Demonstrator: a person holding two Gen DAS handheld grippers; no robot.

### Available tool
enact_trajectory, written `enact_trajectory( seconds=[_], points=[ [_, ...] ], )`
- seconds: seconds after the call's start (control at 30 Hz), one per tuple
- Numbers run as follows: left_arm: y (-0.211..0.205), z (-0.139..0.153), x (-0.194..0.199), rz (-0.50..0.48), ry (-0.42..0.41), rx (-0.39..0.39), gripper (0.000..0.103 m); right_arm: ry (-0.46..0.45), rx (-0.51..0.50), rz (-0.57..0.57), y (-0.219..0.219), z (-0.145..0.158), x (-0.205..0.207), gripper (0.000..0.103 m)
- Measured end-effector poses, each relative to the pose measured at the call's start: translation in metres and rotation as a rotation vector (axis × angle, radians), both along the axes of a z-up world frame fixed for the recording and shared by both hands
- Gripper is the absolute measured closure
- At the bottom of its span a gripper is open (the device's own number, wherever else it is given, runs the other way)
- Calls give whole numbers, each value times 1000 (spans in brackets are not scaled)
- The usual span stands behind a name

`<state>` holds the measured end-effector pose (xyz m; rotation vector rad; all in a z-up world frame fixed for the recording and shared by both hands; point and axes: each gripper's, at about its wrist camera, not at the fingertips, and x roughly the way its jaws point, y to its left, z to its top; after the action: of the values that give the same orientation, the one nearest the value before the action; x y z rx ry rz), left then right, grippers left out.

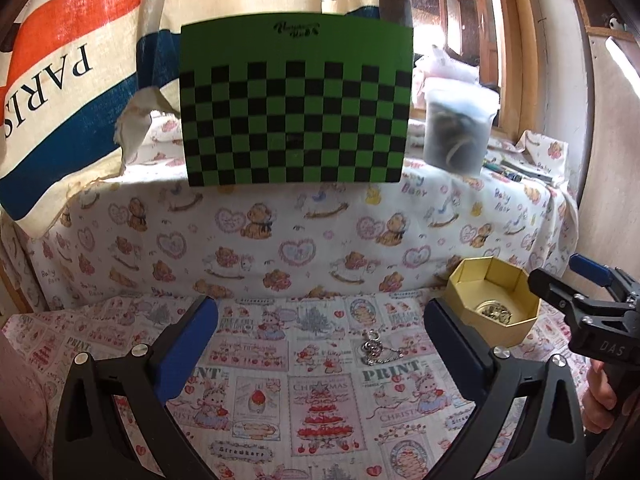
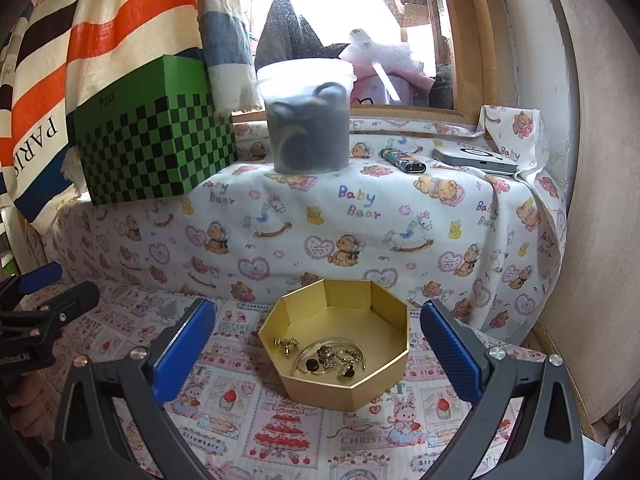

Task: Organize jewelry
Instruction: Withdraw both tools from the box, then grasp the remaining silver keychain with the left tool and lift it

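At the far left hangs a striped cloth [image 1: 60,72] printed with "PARIS", and beside it a green checkered box [image 1: 296,104] stands on a raised ledge draped in a teddy-bear sheet [image 1: 280,232]. The left gripper [image 1: 320,344] hangs over a patterned tablecloth [image 1: 320,400] with its jaws wide apart and nothing between the pads; a small silver piece of jewelry [image 1: 376,348] with a chain lies on the cloth in the gap ahead of them, untouched. Right of the box on the ledge sits a cloudy plastic tub [image 2: 306,116], then a lighter [image 2: 404,160] and a flat grey device [image 2: 476,158]. Below, a gold octagonal box [image 2: 340,344] rests on the tablecloth, holding several gold rings and earrings [image 2: 328,360]. The right gripper [image 2: 318,352] faces this box, jaws spread fully and gripping nothing.
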<state>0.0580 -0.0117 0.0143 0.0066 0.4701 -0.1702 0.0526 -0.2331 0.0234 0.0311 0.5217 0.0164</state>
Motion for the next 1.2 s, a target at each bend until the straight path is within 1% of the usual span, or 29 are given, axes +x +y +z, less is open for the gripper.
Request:
enact_trajectory(
  seconds=[0.23, 0.3, 0.4, 0.5, 0.53, 0.6, 0.67, 0.7, 0.73, 0.77, 0.8, 0.83, 0.87, 0.9, 0.93, 0.97, 1.0, 1.03, 1.17, 1.2],
  points=[
    [3, -4, 6, 13, 41, -10, 1, 20, 4, 1, 0, -3, 3, 0],
    [5, -5, 9, 17, 68, -18, 1, 29, 10, -1, -1, -3, 4, 0],
    [4, -6, 15, 16, 130, -22, 1, 39, 26, -12, -6, -3, 6, 0],
    [-2, -2, 24, 18, 170, 25, 1, 50, 73, -33, -16, -2, 7, 0],
    [-4, -1, 29, 14, 201, 29, 1, 53, 84, -37, -18, -1, 7, 0],
    [-7, -1, 40, -10, 293, 7, 1, 56, 106, -50, -23, -1, 8, 0],
    [-12, -7, 49, -30, 396, -11, 11, 54, 107, -60, -25, 0, 8, 0],
    [-16, -11, 53, -42, 440, -13, 21, 54, 107, -67, -27, 0, 8, 0],
    [-20, -15, 55, -48, 468, -3, 29, 55, 109, -70, -28, 0, 8, 0],
    [-26, -21, 57, -50, 495, 22, 34, 59, 117, -72, -29, 0, 9, 0],
    [-33, -25, 58, -51, 506, 48, 45, 64, 125, -74, -30, 0, 10, 0],
    [-39, -29, 59, -55, 509, 63, 51, 67, 131, -77, -30, -1, 10, 0],
    [-43, -32, 60, -59, 514, 68, 53, 70, 136, -77, -31, -1, 10, 0],
    [-47, -36, 62, -66, 524, 66, 58, 72, 138, -78, -31, -1, 10, 0],
    [-49, -39, 64, -71, 536, 60, 65, 74, 137, -79, -31, -1, 10, 0],
    [-52, -43, 67, -74, 552, 53, 68, 75, 135, -80, -32, -1, 11, 0],
    [-54, -47, 70, -70, 567, 49, 76, 74, 135, -80, -32, -1, 11, 0],
    [-55, -50, 73, -64, 575, 48, 80, 75, 136, -80, -32, -1, 11, 0],
    [-59, -59, 83, -44, 585, 35, 80, 79, 139, -76, -31, -1, 11, 0],
    [-59, -61, 85, -43, 588, 35, 84, 82, 138, -74, -31, -1, 11, 0]
  ],
)
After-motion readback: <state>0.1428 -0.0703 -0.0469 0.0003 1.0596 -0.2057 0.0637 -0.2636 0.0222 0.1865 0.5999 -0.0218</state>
